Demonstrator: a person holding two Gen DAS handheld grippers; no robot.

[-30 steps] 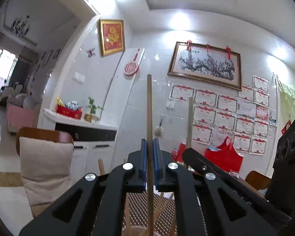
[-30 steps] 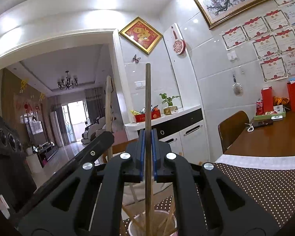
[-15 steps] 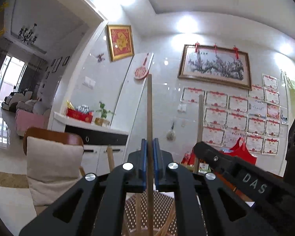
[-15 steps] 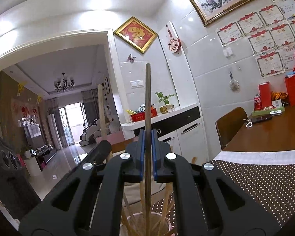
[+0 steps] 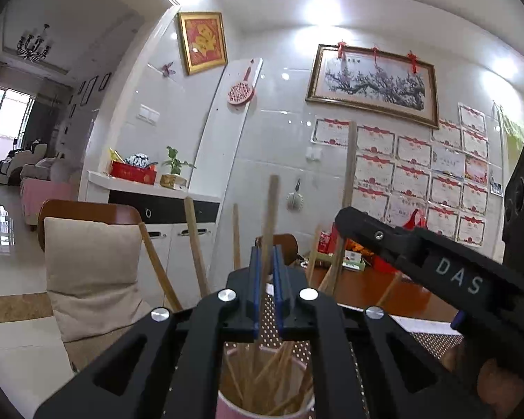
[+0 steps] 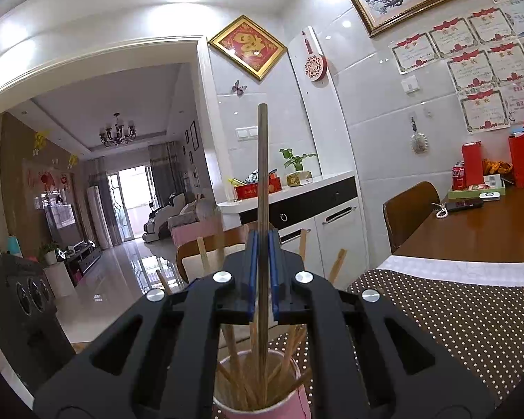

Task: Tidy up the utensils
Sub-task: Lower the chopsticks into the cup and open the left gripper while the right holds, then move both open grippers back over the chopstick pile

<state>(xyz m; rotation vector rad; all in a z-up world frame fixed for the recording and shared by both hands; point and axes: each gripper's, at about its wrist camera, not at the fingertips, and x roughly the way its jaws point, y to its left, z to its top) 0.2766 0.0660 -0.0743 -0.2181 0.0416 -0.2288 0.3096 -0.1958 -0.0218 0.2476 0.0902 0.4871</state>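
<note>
A pink cup (image 5: 227,405) full of wooden chopsticks stands right below my left gripper (image 5: 266,269). Its jaws are opening, and a light wooden chopstick (image 5: 271,216) stands blurred and loose between the blue pads, its lower end in the cup. My right gripper (image 6: 262,255) is shut on a darker chopstick (image 6: 262,174), held upright with its lower end inside the same pink cup (image 6: 297,406). In the left wrist view the right gripper's black arm (image 5: 419,255) reaches in from the right, with its chopstick (image 5: 349,174) rising above it.
The cup stands on a brown dotted placemat (image 6: 454,314) on a wooden table (image 6: 489,223). A chair with a beige cushion (image 5: 87,262) stands beyond the table's edge. Red boxes and a can (image 6: 471,171) sit at the table's far end.
The left gripper has sunk toward the cup and its pads have parted slightly. The light chopstick has slid down between them and now tilts. The right gripper still holds its chopstick.
</note>
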